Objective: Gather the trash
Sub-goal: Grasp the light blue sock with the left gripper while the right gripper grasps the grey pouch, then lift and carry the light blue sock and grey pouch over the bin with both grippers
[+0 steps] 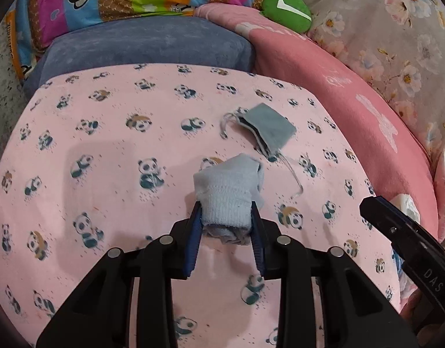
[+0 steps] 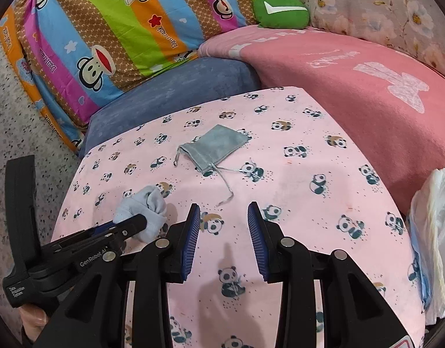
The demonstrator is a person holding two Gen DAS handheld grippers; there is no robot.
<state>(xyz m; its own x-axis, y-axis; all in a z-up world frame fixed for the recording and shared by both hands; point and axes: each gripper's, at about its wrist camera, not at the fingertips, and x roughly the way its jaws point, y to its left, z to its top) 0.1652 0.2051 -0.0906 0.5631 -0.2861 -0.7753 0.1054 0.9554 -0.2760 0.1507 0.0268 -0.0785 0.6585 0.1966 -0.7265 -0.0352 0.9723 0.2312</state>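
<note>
My left gripper [image 1: 226,213] is shut on a bunched light blue sock [image 1: 228,191] and holds it over the pink panda sheet [image 1: 106,150]. The sock also shows in the right wrist view [image 2: 147,211], clamped by the left gripper [image 2: 138,221]. A grey drawstring pouch [image 1: 267,129] lies flat on the sheet just beyond the sock; it also shows in the right wrist view [image 2: 218,148], ahead of my right gripper [image 2: 224,220]. The right gripper is open and empty above the sheet.
A blue cushion [image 1: 147,46], a striped monkey-print pillow [image 2: 106,29], a green plush [image 1: 286,8] and a pink blanket [image 2: 353,87] lie behind the sheet. A white plastic bag [image 2: 434,217] sits at the right edge. Speckled floor [image 2: 19,133] lies on the left.
</note>
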